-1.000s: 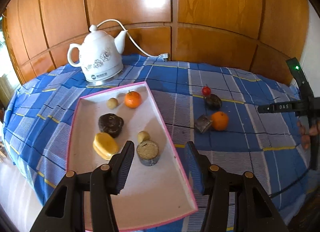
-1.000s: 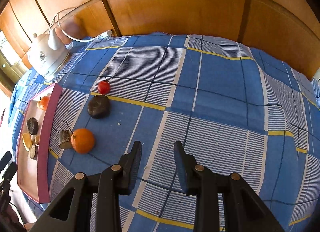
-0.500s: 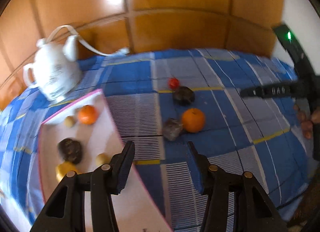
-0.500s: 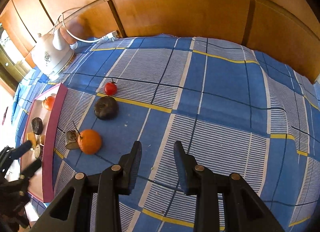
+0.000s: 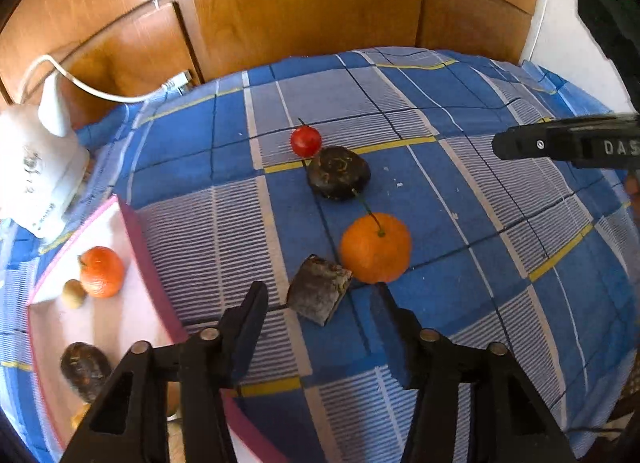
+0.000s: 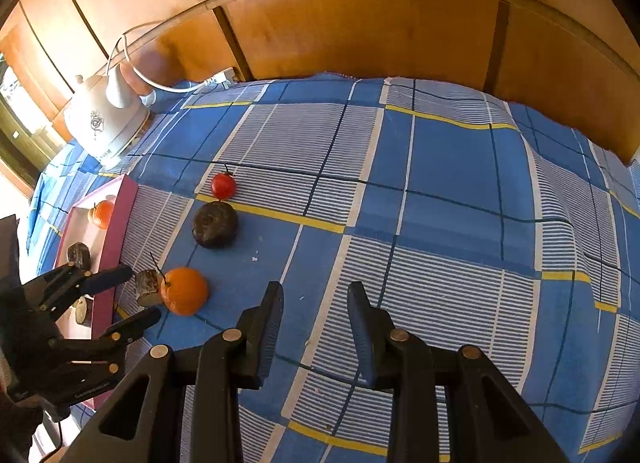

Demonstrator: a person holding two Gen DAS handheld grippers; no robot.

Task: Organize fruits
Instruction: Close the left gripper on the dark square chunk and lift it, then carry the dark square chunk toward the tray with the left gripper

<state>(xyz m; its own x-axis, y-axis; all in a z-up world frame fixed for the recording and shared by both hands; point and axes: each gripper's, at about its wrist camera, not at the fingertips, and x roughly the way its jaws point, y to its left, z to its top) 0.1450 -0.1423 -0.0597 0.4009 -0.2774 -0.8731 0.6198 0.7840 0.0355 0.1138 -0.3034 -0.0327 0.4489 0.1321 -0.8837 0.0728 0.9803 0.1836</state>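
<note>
On the blue checked cloth lie a brown chunk, an orange, a dark round fruit and a small red fruit. My left gripper hangs over the chunk, its jaws closing. The chunk sits between the fingertips and the pads do not press on it. The right wrist view shows the same, with the left gripper around the chunk next to the orange. My right gripper hovers over bare cloth, open and holding nothing.
A pink-rimmed tray at the left holds an orange, a small yellowish fruit and a dark fruit. A white kettle with a cable stands at the back left. Wooden panels close off the far side.
My left gripper has swung right from above the tray to the loose fruits, come lower, and its jaws have narrowed around the brown chunk. The right gripper has not moved.
</note>
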